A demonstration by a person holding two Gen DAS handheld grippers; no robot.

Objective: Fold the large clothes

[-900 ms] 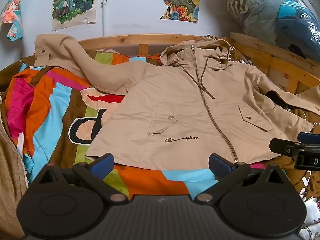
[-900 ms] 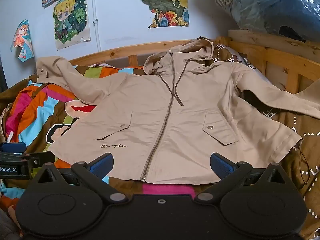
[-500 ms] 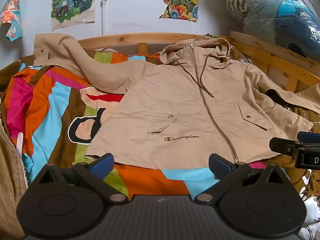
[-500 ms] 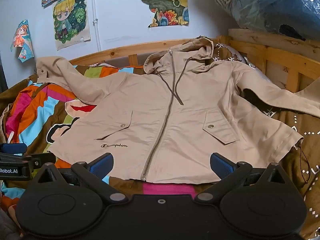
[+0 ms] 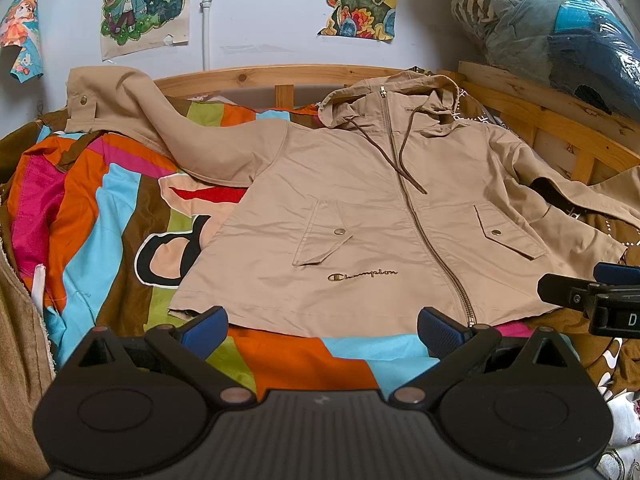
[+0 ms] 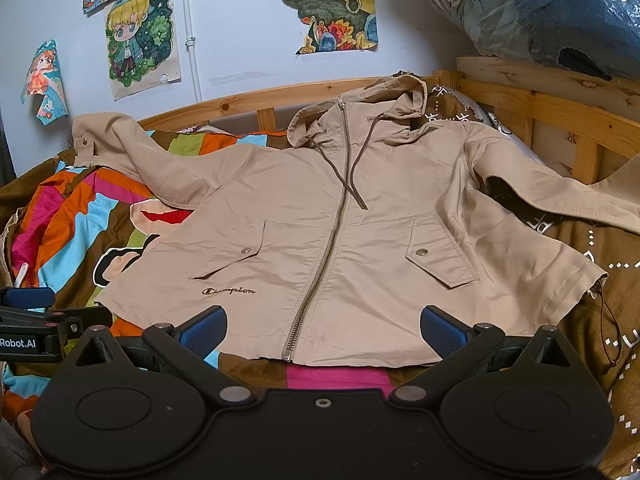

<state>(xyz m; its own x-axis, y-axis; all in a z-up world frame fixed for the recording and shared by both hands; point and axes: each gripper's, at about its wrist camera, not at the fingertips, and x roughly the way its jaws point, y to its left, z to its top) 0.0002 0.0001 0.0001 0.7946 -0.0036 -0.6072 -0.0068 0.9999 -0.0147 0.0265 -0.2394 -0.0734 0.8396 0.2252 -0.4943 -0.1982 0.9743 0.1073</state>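
Observation:
A beige hooded zip jacket (image 5: 372, 216) (image 6: 344, 232) lies face up and spread flat on the bed, hood toward the wall, both sleeves stretched outward. My left gripper (image 5: 322, 326) hovers open just short of the hem, left of the zipper. My right gripper (image 6: 322, 324) is open too, near the hem at the zipper's lower end. Nothing sits between either pair of blue pads. Each gripper shows at the edge of the other's view: the right gripper (image 5: 592, 292), the left gripper (image 6: 44, 316).
A colourful striped blanket (image 5: 100, 216) covers the bed's left side, a brown patterned one (image 6: 600, 320) the right. A wooden bed rail (image 5: 256, 76) runs behind and along the right. Plastic-wrapped bundles (image 5: 552, 28) are stacked at the top right. Posters hang on the wall.
Both grippers have drifted very slightly; the jacket sits marginally higher in the frames. The jacket itself has not moved.

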